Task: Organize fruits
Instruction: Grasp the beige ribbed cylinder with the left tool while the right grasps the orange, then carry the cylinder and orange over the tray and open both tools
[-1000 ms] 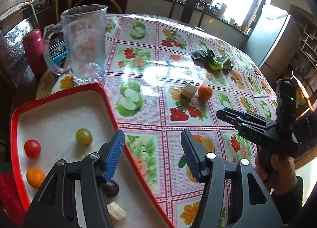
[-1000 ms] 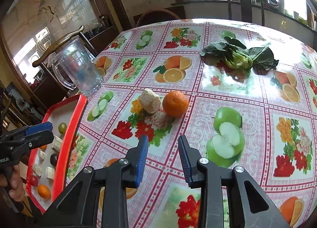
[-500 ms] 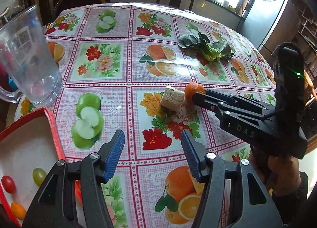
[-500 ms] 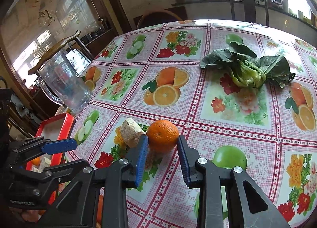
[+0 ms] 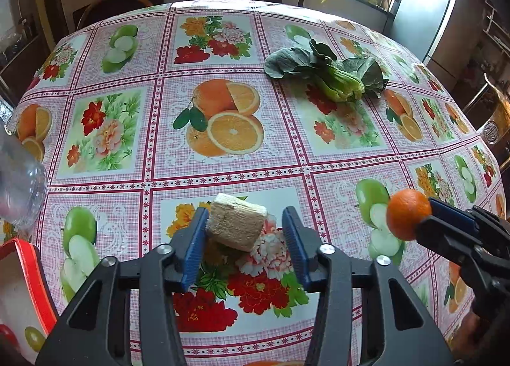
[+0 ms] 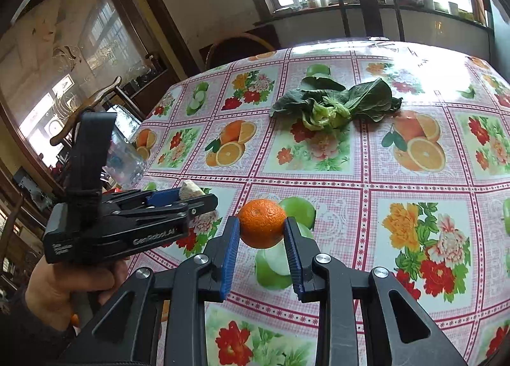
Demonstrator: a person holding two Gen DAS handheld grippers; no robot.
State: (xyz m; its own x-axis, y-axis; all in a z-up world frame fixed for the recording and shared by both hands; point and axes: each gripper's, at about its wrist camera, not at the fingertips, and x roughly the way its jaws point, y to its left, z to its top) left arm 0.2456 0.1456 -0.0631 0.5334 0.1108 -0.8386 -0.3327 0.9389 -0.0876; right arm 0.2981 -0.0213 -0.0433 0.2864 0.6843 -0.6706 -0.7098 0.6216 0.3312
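Observation:
A beige fibrous chunk (image 5: pixel 237 226) lies on the fruit-print tablecloth between the blue pads of my left gripper (image 5: pixel 245 222). Its jaws are closing: the left pad touches the chunk, the right pad still stands a little off it. From the right wrist view the same chunk (image 6: pixel 191 188) peeks over the left gripper (image 6: pixel 204 198). My right gripper (image 6: pixel 261 222) is shut on a small orange (image 6: pixel 262 218), pads pressing both sides. In the left wrist view that orange (image 5: pixel 408 214) shows at the tip of the right gripper (image 5: pixel 428 214), at the right.
A leafy green vegetable (image 5: pixel 331 77) lies further back on the table. The red-rimmed tray (image 5: pixel 38 283) at the left edge holds a green grape (image 5: pixel 33 338). A clear plastic mug (image 5: pixel 19 190) stands behind it. Chairs ring the table. A hand (image 6: pixel 63 289) holds the left gripper.
My left gripper has come away from the tray, crossed to the beige chunk and narrowed around it. My right gripper has reached the orange, shut on it and carried it to the right.

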